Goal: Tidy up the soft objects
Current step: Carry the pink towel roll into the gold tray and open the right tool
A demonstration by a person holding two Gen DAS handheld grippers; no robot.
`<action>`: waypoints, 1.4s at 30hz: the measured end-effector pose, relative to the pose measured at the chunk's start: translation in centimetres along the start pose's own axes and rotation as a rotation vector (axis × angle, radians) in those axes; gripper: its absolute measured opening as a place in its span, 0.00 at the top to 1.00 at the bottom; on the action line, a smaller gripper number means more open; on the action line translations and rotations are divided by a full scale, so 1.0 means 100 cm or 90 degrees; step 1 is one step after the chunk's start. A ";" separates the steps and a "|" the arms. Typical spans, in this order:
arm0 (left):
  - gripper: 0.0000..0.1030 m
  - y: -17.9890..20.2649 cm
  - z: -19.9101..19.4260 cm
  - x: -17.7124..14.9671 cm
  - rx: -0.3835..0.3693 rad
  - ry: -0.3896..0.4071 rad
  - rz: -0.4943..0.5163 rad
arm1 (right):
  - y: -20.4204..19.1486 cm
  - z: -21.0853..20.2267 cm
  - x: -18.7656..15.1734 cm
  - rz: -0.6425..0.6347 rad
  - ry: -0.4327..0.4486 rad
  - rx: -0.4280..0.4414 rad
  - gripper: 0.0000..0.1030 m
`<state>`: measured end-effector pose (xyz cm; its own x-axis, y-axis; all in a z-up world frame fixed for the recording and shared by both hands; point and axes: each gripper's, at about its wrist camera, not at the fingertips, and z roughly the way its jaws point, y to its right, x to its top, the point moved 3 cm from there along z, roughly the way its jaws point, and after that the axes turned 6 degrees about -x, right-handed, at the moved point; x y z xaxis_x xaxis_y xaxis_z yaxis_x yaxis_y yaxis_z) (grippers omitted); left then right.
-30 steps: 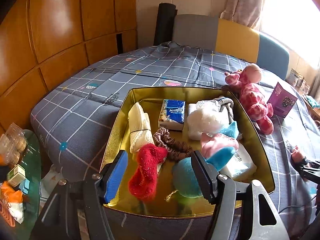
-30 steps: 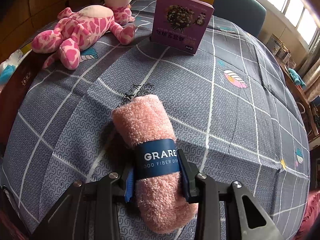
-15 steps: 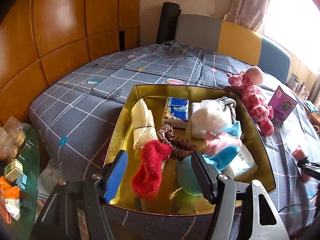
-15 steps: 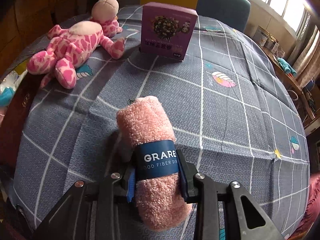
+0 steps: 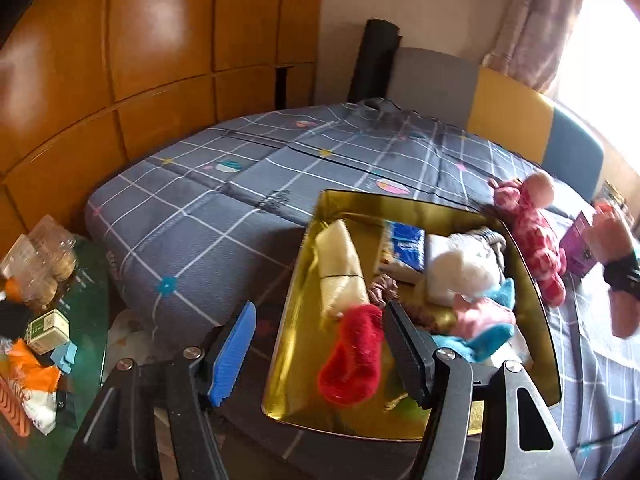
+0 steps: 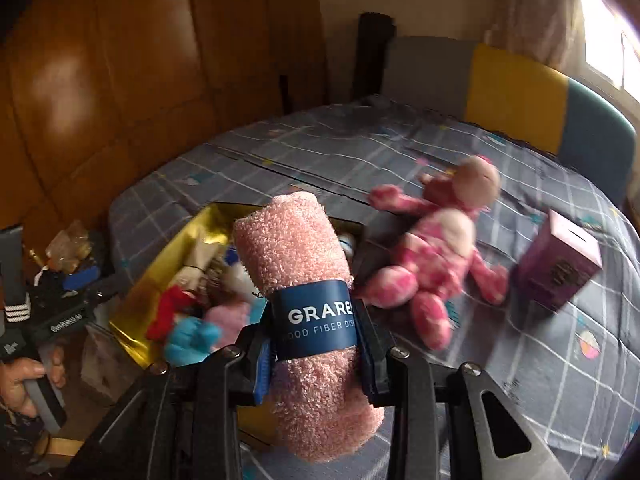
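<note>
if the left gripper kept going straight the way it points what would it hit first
Probably the near left edge of the gold tray or the red fuzzy item lying just inside it. The open left gripper aims down at that corner; depth is hard to judge, so it might meet the bedspread beside the tray instead.

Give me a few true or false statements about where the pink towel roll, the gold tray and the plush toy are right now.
1. The right claw grips the pink towel roll at its blue band. True.
2. The left claw holds the red fuzzy item. False: its jaws stand open and empty above the gold tray.
3. The pink plush toy lies inside the tray. False: it lies on the bed cover beside it.
4. The purple box stands on the bed cover. True.
</note>
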<state>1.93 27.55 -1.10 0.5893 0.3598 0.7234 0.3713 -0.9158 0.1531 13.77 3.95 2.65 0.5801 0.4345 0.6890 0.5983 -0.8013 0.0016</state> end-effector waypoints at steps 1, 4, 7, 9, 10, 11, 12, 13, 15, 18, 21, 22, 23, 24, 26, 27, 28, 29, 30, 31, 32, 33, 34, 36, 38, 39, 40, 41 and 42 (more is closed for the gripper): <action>0.35 -0.003 0.000 0.001 0.001 0.002 -0.005 | -0.015 0.005 0.009 -0.011 0.003 0.020 0.68; 0.35 -0.009 0.000 0.002 0.004 0.005 -0.015 | -0.058 0.026 0.031 -0.029 0.002 0.081 0.67; 0.35 -0.014 0.003 0.001 0.003 -0.001 -0.027 | -0.089 0.058 0.042 -0.024 -0.029 0.126 0.67; 0.35 -0.017 0.004 0.001 0.004 -0.002 -0.031 | -0.107 0.088 0.041 -0.024 -0.071 0.149 0.67; 0.35 -0.018 0.005 0.001 0.004 -0.004 -0.034 | -0.111 0.103 0.039 -0.030 -0.092 0.146 0.67; 0.35 -0.020 0.006 0.001 0.000 -0.008 -0.038 | -0.115 0.120 0.034 -0.037 -0.114 0.133 0.67; 0.35 -0.021 0.007 0.000 0.000 -0.010 -0.042 | -0.118 0.135 0.028 -0.043 -0.136 0.120 0.67; 0.35 -0.022 0.008 0.000 0.001 -0.012 -0.045 | -0.120 0.150 0.022 -0.049 -0.162 0.109 0.67; 0.35 -0.023 0.010 -0.001 -0.003 -0.018 -0.049 | -0.117 0.172 0.007 -0.059 -0.195 0.062 0.67; 0.35 -0.024 0.012 -0.002 -0.005 -0.022 -0.052 | -0.112 0.185 -0.005 -0.048 -0.212 0.065 0.66; 0.35 -0.024 0.015 -0.003 -0.008 -0.028 -0.055 | -0.109 0.180 -0.003 -0.028 -0.196 0.079 0.61; 0.35 -0.024 0.017 -0.004 -0.008 -0.032 -0.054 | -0.105 0.178 -0.005 -0.024 -0.194 0.079 0.58; 0.35 -0.023 0.017 -0.005 -0.009 -0.034 -0.054 | -0.105 0.176 -0.005 -0.021 -0.192 0.081 0.57; 0.35 -0.022 0.018 -0.006 -0.008 -0.034 -0.054 | -0.105 0.173 -0.004 -0.017 -0.190 0.086 0.57; 0.35 -0.021 0.017 -0.006 -0.008 -0.034 -0.050 | -0.103 0.164 0.001 -0.015 -0.181 0.092 0.57; 0.34 -0.020 0.017 -0.006 -0.008 -0.032 -0.050 | -0.104 0.160 0.003 -0.017 -0.174 0.095 0.57; 0.34 -0.020 0.017 -0.006 -0.008 -0.031 -0.050 | -0.100 0.150 0.005 -0.018 -0.164 0.097 0.57; 0.34 -0.020 0.016 -0.006 -0.007 -0.029 -0.048 | -0.099 0.144 0.005 -0.019 -0.154 0.097 0.57; 0.34 -0.020 0.016 -0.006 -0.005 -0.029 -0.048 | -0.098 0.136 0.006 -0.021 -0.144 0.098 0.57; 0.34 -0.020 0.016 -0.006 -0.004 -0.029 -0.048 | -0.098 0.132 0.005 -0.022 -0.136 0.102 0.57; 0.34 -0.020 0.016 -0.006 -0.004 -0.029 -0.048 | -0.096 0.125 0.004 -0.022 -0.129 0.106 0.57; 0.34 -0.019 0.015 -0.006 -0.004 -0.028 -0.047 | -0.094 0.120 0.003 -0.021 -0.123 0.107 0.57; 0.33 -0.019 0.016 -0.006 -0.004 -0.028 -0.046 | -0.091 0.114 0.000 -0.019 -0.115 0.106 0.57; 0.32 -0.017 0.015 -0.007 -0.003 -0.029 -0.044 | -0.087 0.105 -0.007 -0.008 -0.099 0.102 0.59; 0.31 -0.015 0.015 -0.007 -0.004 -0.029 -0.041 | -0.083 0.099 -0.015 0.006 -0.081 0.099 0.66; 0.30 -0.014 0.015 -0.008 -0.005 -0.029 -0.039 | -0.082 0.098 -0.020 0.011 -0.071 0.094 0.67; 0.29 -0.013 0.015 -0.008 -0.005 -0.029 -0.038 | -0.082 0.099 -0.024 0.014 -0.065 0.090 0.70; 0.28 -0.010 0.015 -0.009 -0.006 -0.029 -0.035 | -0.083 0.104 -0.029 0.018 -0.065 0.087 0.71; 0.28 -0.009 0.015 -0.009 -0.007 -0.029 -0.033 | -0.084 0.109 -0.032 0.019 -0.067 0.082 0.73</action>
<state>2.16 28.28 -2.95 0.6020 0.4144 0.6825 0.3945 -0.8975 0.1970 12.89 13.71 -7.47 0.6493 0.4574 0.6077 0.6418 -0.7582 -0.1151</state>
